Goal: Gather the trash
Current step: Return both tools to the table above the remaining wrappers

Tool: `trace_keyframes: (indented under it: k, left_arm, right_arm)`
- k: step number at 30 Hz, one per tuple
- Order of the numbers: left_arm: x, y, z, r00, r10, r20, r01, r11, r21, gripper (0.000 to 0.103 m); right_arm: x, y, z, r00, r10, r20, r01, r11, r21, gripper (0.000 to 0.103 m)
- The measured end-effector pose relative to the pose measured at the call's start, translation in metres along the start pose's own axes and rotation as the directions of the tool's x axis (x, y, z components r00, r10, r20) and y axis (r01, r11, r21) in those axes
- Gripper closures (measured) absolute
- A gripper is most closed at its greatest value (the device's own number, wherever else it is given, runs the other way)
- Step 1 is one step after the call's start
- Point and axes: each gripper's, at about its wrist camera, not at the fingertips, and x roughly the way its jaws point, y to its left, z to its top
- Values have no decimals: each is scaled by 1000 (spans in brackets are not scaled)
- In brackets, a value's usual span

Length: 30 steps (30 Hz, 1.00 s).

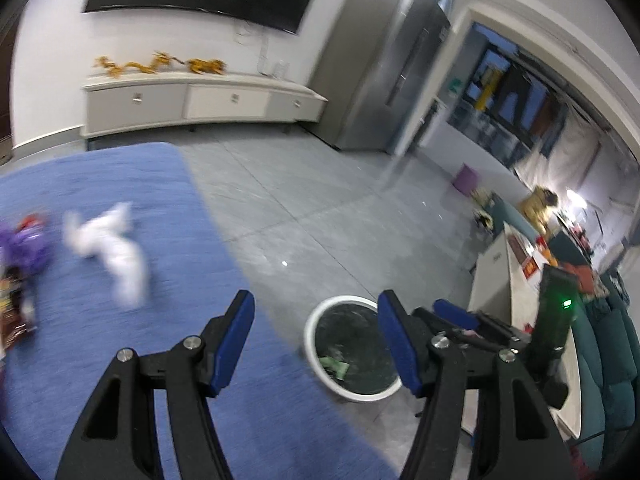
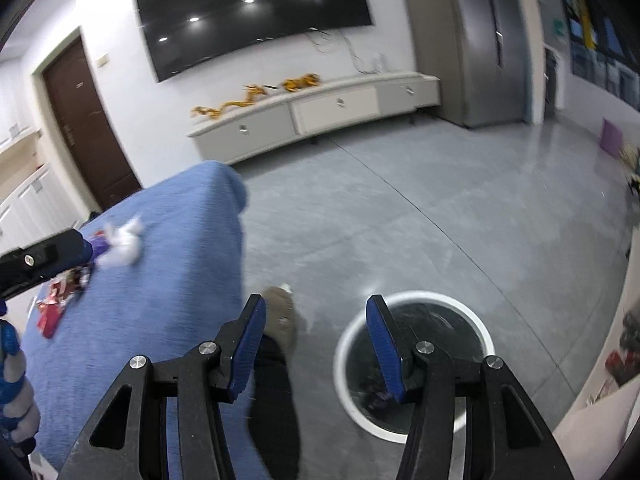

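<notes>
Both claws are up off the blue cloth-covered tabletop point(image 1: 120, 184) and both are empty: the left gripper point(image 1: 316, 344) has its blue pads spread wide with only air between them, and the right gripper point(image 2: 316, 348) stands parted too, nothing pinched. Trash is still out there, a crumpled white tissue point(image 1: 112, 248) lying mid-cloth, well in from the right edge, with a crinkly purple wrapper point(image 1: 24, 248) and a glossy red-and-dark packet point(image 1: 12, 312) toward the left edge. Down on the grey tile floor, just off the tabletop's right edge, sits the round white-rimmed bin point(image 1: 352, 352), dark liner inside and a green scrap already at the bottom. The next pick looks like the tissue, I'd say: soft, shapeless, easily squashed, so come in low, straddle its bulkiest fold, and pinch deep enough that the cloth's woven nap doesn't get snagged along with it. A person's dark trouser leg and tan slipper point(image 2: 282, 312) stand beside the bin.
</notes>
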Motion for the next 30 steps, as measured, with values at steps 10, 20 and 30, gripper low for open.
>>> trace_keyframes:
  k: [10,20,30]
  left_arm:
    - [-95,112,-27,984,155,87,-142,980,-140,41]
    - [-143,218,-40,929,364,69,-339,909,-243,41]
    - [-123,278,-39,894,447,-25,-437,859,-265,41]
  right_arm:
    - [10,104,11,995,97,-12,-97,985,-145,53]
    - [58,183,19,976,198,-90,-214,948,-236,53]
    - [121,226,34,956,246,-162,-284,916,-283,53]
